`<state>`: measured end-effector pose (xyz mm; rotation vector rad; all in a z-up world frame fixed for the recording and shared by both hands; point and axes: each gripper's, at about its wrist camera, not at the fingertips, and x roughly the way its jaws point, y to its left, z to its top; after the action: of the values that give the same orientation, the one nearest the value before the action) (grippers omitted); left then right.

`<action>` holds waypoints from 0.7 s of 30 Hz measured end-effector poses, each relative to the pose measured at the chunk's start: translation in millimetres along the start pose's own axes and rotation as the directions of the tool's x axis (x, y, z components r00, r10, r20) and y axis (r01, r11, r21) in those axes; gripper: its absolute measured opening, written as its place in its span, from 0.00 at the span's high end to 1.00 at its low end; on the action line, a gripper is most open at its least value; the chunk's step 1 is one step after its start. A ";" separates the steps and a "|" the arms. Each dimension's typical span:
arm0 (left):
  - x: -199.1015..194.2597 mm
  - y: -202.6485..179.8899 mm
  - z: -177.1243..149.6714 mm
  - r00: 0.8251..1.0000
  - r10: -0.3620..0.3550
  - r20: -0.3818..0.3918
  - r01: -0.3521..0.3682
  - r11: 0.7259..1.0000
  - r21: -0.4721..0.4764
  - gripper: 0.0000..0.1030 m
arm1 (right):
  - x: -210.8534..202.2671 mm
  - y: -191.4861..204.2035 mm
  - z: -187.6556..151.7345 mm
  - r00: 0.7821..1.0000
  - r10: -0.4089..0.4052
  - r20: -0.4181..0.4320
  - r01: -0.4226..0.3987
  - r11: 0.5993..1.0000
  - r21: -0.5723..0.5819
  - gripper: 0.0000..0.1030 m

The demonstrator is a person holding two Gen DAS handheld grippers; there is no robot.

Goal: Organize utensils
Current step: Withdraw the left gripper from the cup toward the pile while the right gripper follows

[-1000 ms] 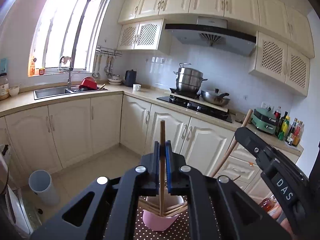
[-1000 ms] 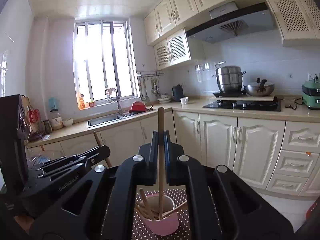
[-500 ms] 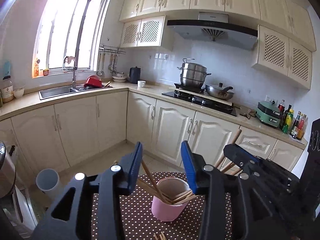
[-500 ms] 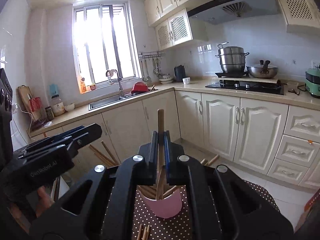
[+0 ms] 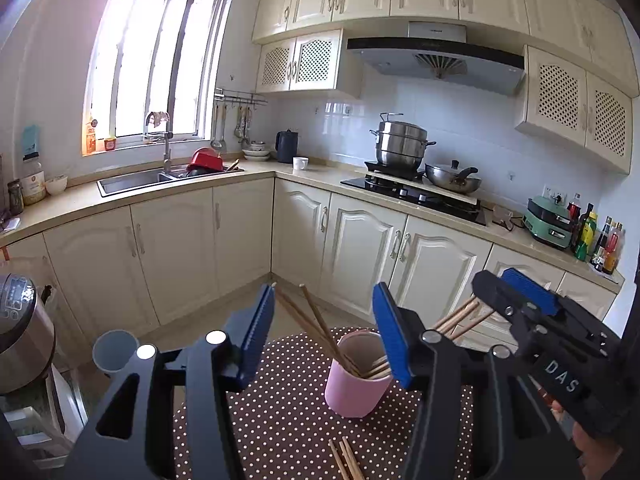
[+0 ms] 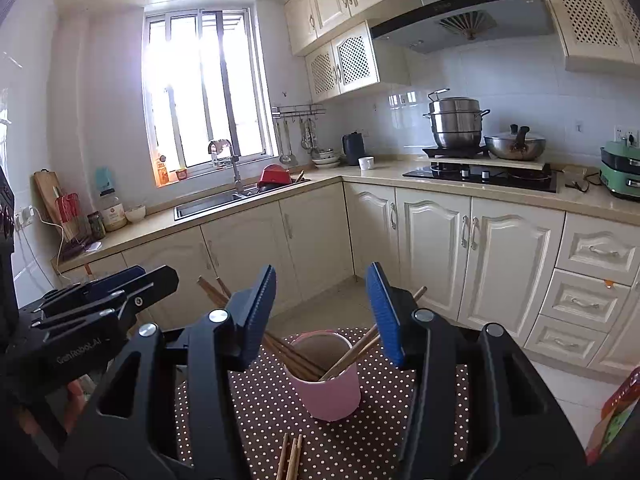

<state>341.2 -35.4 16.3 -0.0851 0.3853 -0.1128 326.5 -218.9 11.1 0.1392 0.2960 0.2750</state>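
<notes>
1. Releasing: the left gripper (image 5: 322, 330) and the right gripper (image 6: 320, 314) have both just been opening, jaws now apart with nothing pinched between them.
2. The pink cup (image 6: 326, 376) stands on the dotted tablecloth (image 6: 256, 408), wooden chopsticks (image 5: 320, 326) leaning out of it.
3. Next job, I'd say: grab the loose chopsticks (image 6: 292, 456) lying just in front of the cup.

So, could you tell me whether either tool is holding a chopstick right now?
Neither: the left tool and right tool have just opened, with nothing between their jaws.
</notes>
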 end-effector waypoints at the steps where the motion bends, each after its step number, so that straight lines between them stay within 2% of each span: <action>1: -2.9 0.4 -0.7 1.000 0.002 -0.001 -0.002 1.000 -0.001 0.49 | -4.6 0.8 0.0 1.000 -0.001 0.002 0.001 1.000 -0.001 0.54; 8: -26.4 5.9 -19.6 0.999 0.018 -0.028 -0.018 1.000 0.004 0.43 | -30.4 3.6 -15.6 1.000 -0.014 -0.017 0.013 1.000 -0.015 0.54; 15: -29.2 9.1 -60.2 0.992 0.023 -0.123 -0.021 1.000 0.022 0.42 | -38.8 4.8 -51.5 0.996 -0.009 -0.088 0.008 1.000 -0.007 0.54; 18: -22.9 11.2 -82.4 0.983 0.037 -0.181 -0.030 0.999 0.041 0.42 | -35.8 12.5 -72.4 0.990 -0.007 -0.143 0.002 0.999 -0.040 0.54; 21: -13.3 18.4 -105.0 0.970 0.058 -0.237 -0.050 0.998 0.038 0.42 | -23.6 18.7 -100.3 0.971 0.000 -0.238 -0.014 0.998 -0.057 0.54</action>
<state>290.9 -21.9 -77.6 -0.0292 0.6253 -0.0755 269.5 -198.3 -74.4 0.0494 0.5251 0.3079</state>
